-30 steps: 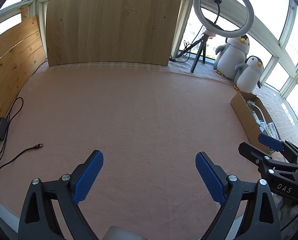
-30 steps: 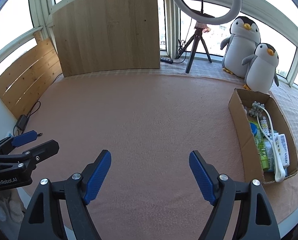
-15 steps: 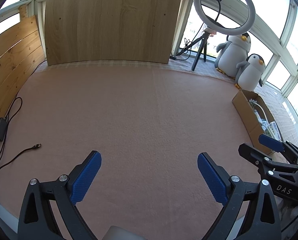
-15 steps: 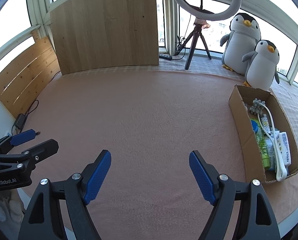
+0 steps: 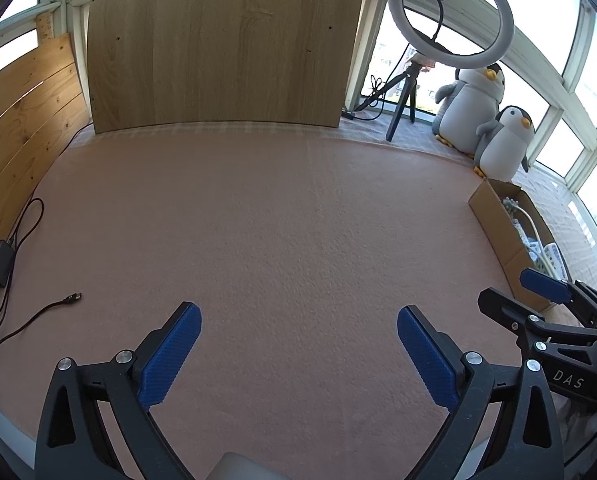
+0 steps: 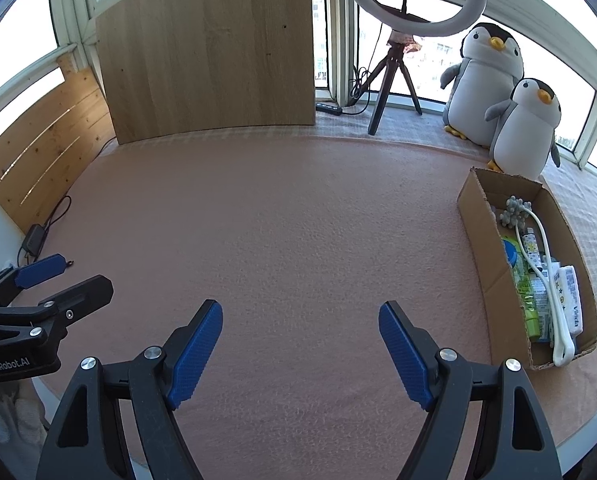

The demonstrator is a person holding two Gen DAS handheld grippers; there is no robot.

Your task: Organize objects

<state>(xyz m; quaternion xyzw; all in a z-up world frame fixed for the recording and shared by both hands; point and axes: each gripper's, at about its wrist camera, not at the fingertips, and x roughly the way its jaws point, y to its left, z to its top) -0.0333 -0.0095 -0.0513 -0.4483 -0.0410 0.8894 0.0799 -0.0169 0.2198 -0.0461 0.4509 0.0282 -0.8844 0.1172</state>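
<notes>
A cardboard box [image 6: 481,232] lies on the pink mat at the right, also visible in the left wrist view as the box [image 5: 498,220]. It holds a white hook-shaped tool [image 6: 554,300], a grey knobbly piece [image 6: 514,212], green packets [image 6: 528,288] and a white tissue pack [image 6: 570,300]. My left gripper [image 5: 298,344] is open over bare mat with nothing between its blue pads. My right gripper [image 6: 300,344] is open too and holds nothing. Each gripper shows at the edge of the other's view: the right gripper [image 5: 546,292] and the left gripper [image 6: 54,276].
Two plush penguins [image 6: 498,96] stand behind the box. A ring light on a tripod [image 6: 394,64] is at the back, beside a leaning wooden board [image 6: 210,52]. A charger and cable [image 5: 2,268] lie at the mat's left edge by a wooden panel [image 5: 22,120].
Both grippers stay open and have drawn back and up slightly, so the scene sits a little farther off. Nothing on the mat or in the box moved.
</notes>
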